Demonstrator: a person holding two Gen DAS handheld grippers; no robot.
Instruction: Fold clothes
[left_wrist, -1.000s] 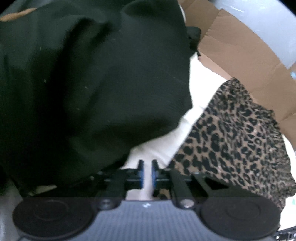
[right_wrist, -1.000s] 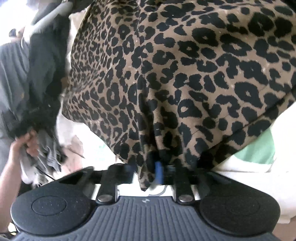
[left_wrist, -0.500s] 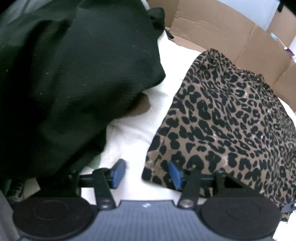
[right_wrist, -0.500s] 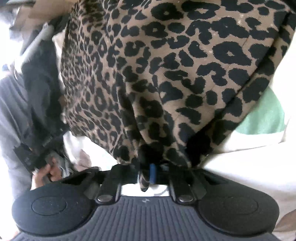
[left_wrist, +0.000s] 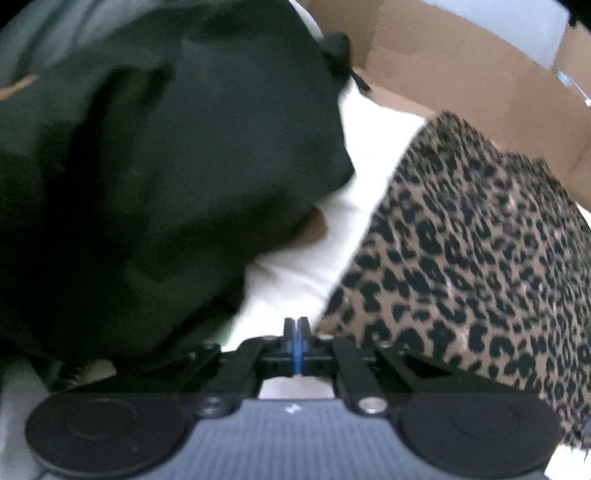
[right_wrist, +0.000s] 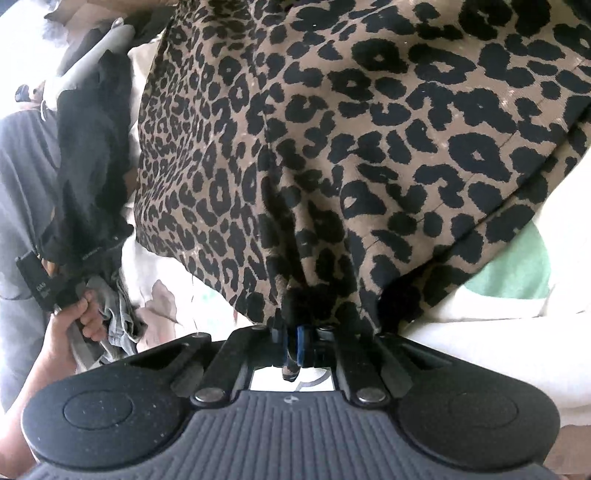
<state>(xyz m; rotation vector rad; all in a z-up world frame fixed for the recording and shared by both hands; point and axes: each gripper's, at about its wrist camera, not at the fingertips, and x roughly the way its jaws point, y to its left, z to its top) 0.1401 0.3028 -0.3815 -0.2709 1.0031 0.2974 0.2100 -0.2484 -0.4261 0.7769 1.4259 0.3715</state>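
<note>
left gripper (left_wrist: 296, 326): closed, nothing between pads | right gripper (right_wrist: 291, 341): clamped on leopard-print garment (right_wrist: 351, 147) hem | black garment (left_wrist: 155, 177) at 10 o'clock in left view

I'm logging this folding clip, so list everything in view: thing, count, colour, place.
leopard-print garment: one, brown and black, draped over the pile, edge pinched in the right tool
black garment: one, black, left of the leopard print
white fabric: one, white, beneath both garments
green patch: one, pale green, under the leopard print's right edge
cardboard box: one, brown, behind the pile
grey cloth: one, grey, beside the hand
left tool: one, black with blue pads, shut, empty
right tool: one, black, shut on leopard print
hand: one, lower left in the right wrist view
</note>
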